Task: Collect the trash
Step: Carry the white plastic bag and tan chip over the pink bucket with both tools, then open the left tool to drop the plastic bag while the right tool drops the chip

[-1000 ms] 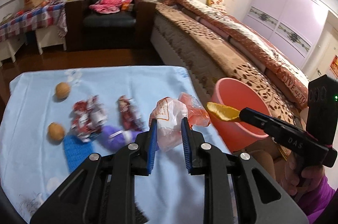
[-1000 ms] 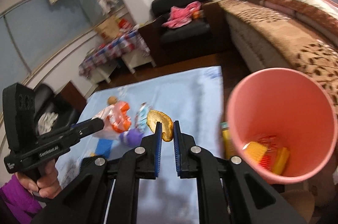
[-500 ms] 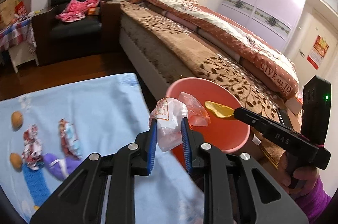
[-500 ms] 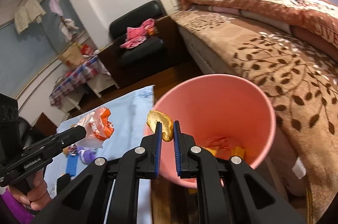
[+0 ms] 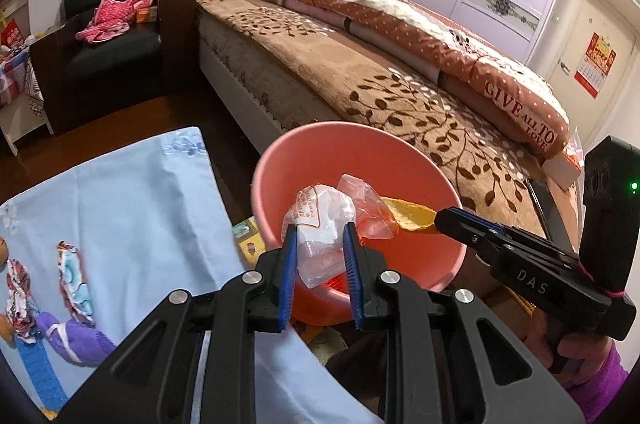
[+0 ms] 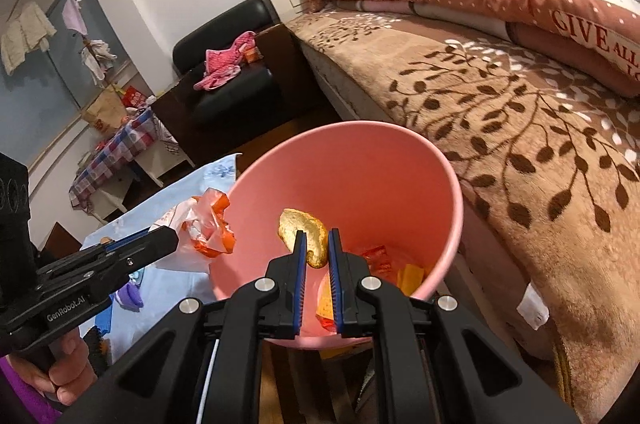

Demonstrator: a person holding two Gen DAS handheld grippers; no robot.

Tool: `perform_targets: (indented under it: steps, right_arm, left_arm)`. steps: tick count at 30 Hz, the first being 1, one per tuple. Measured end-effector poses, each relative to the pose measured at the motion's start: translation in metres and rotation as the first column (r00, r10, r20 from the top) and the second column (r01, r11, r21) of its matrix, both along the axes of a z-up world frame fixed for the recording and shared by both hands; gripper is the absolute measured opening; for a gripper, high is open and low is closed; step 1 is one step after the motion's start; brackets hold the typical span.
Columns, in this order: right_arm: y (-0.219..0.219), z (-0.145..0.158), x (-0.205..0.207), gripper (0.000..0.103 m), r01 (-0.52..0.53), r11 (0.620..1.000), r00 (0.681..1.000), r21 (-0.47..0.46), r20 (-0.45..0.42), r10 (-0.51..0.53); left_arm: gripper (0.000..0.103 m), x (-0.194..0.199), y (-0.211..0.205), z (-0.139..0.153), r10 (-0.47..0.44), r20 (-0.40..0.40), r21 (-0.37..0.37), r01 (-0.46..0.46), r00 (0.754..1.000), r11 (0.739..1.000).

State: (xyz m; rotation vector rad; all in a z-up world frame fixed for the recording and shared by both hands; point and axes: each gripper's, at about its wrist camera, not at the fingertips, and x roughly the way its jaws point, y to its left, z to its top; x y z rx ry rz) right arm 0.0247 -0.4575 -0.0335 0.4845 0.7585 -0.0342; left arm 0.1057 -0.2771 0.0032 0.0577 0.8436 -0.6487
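A pink bin [image 5: 320, 152] [image 6: 360, 152] stands between the blue-clothed table and the bed, with red and yellow wrappers [image 6: 376, 258] inside. My left gripper [image 5: 320, 236] is shut on a crumpled white and orange plastic bag [image 5: 324, 224] [image 6: 204, 228] and holds it over the bin's near rim. My right gripper [image 6: 318, 238] [image 5: 438, 220] is shut on a yellow peel [image 6: 302, 234] [image 5: 406, 214] and holds it over the bin's mouth. Crumpled wrappers [image 5: 74, 280] and a purple item [image 5: 74, 338] lie on the table at the left.
The table's light blue cloth [image 5: 132, 208] ends just left of the bin. A bed with a brown leaf-patterned blanket [image 5: 400, 96] runs along the right. A black armchair [image 5: 116, 36] with pink clothes stands at the back. A small packet [image 5: 248, 238] lies on the floor by the bin.
Both grippers have swung right from over the table to over the pink bin, each still holding its piece. The right gripper's jaws now stand slightly wider around the peel.
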Motion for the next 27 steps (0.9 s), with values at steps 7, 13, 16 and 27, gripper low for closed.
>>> perform_targets:
  steps: [7,13,16,27]
  right_arm:
    - [-0.003,-0.006,0.001,0.010,0.006,1.000,1.000,0.000,-0.019,-0.006]
    - [-0.002,-0.007,0.000,0.011,0.009,1.000,1.000,-0.003,-0.028,-0.009]
    - [-0.001,-0.008,0.002,0.011,0.008,1.000,0.999,-0.004,-0.032,-0.008]
    - [0.001,-0.006,0.004,0.016,0.012,1.000,1.000,-0.003,-0.029,-0.012]
  left_arm:
    - [0.022,0.004,-0.012,-0.008,-0.005,-0.024,0.016,0.005,1.000,1.000]
    - [0.028,0.005,-0.014,-0.012,-0.005,-0.037,0.019,0.006,0.999,1.000]
    - [0.031,0.006,-0.015,-0.012,-0.006,-0.044,0.028,0.007,0.999,1.000]
    - [0.039,0.006,-0.006,-0.010,0.013,-0.064,0.015,-0.012,0.998,1.000]
